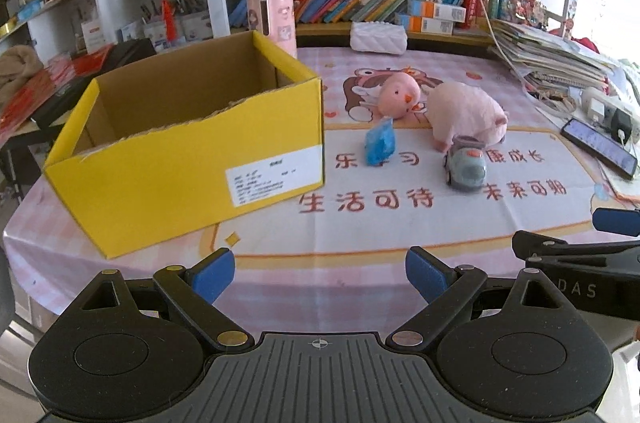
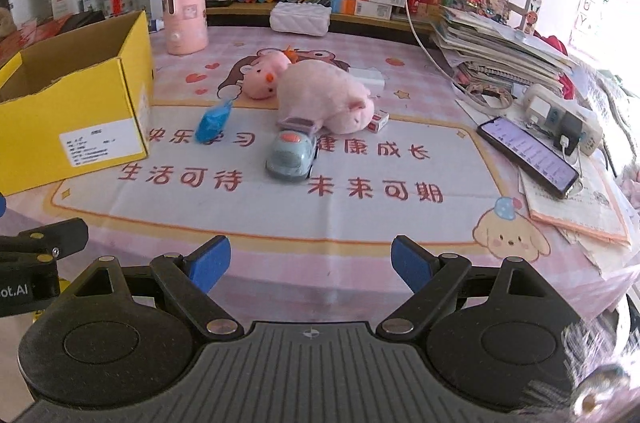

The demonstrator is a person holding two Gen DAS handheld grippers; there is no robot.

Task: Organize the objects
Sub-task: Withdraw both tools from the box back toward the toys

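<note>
Both grippers hang at the near edge of the tabletop (image 2: 360, 223), side by side and tilted down toward the toys. Left gripper (image 1: 320, 273): jaws spread wide, nothing between them. Right gripper (image 2: 310, 263): likewise released and empty. Yellow box (image 1: 192, 147) stands on the left of the tabletop, top open, inside looks bare; it reads as the bin, set on the left gripper's side. The loose things sit clustered mid-table, just right of the box: blue packet (image 2: 214, 123) nearest the box, toy car (image 2: 292, 155) in front, pink pig (image 2: 326, 97) lying on its side right behind the car and seemingly touching it, pink chick (image 2: 264, 77) behind, tucked against the pig. A small red-and-white carton (image 2: 378, 121) lies by the pig's snout. My reading: sorting not yet begun, nothing lifted. The wide jaws suit the car or the soft toys. The car looks the easiest first pick for the right gripper, being frontmost and unobstructed. Phone (image 2: 528, 155) and charger lie at right, well apart from the toys.
</note>
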